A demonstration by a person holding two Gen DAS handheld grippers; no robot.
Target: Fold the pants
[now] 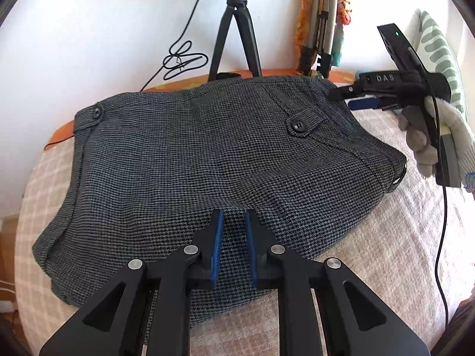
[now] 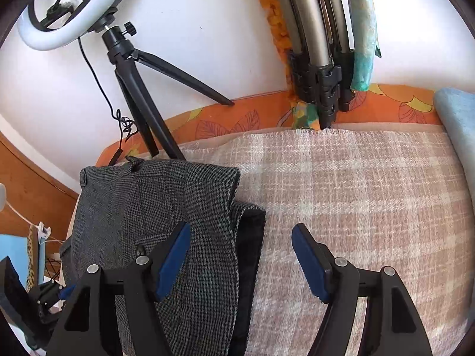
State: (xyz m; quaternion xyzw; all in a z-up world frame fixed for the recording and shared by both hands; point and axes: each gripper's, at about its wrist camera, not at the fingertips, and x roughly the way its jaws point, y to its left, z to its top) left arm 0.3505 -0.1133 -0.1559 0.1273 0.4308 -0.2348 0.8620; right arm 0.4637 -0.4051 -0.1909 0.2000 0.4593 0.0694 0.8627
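The grey houndstooth pants (image 1: 193, 160) lie folded in a compact bundle on the plaid blanket (image 1: 400, 237), with two black buttons showing on top. My left gripper (image 1: 234, 216) hovers over the near edge of the bundle, its blue pads a narrow gap apart with nothing between them. In the right wrist view the pants (image 2: 154, 207) lie at the left, and my right gripper (image 2: 240, 231) is wide open, its left finger over the bundle's right edge and its right finger over bare blanket (image 2: 356, 192). The right gripper also shows in the left wrist view (image 1: 353, 98), at the bundle's far right corner.
A black tripod (image 1: 234, 35) with a ring light (image 2: 59, 29) stands against the white wall behind the bed. Folded metal legs (image 2: 320, 44) lean beside it. An orange patterned sheet (image 2: 252, 115) edges the bed. A pillow (image 1: 439, 56) lies at right.
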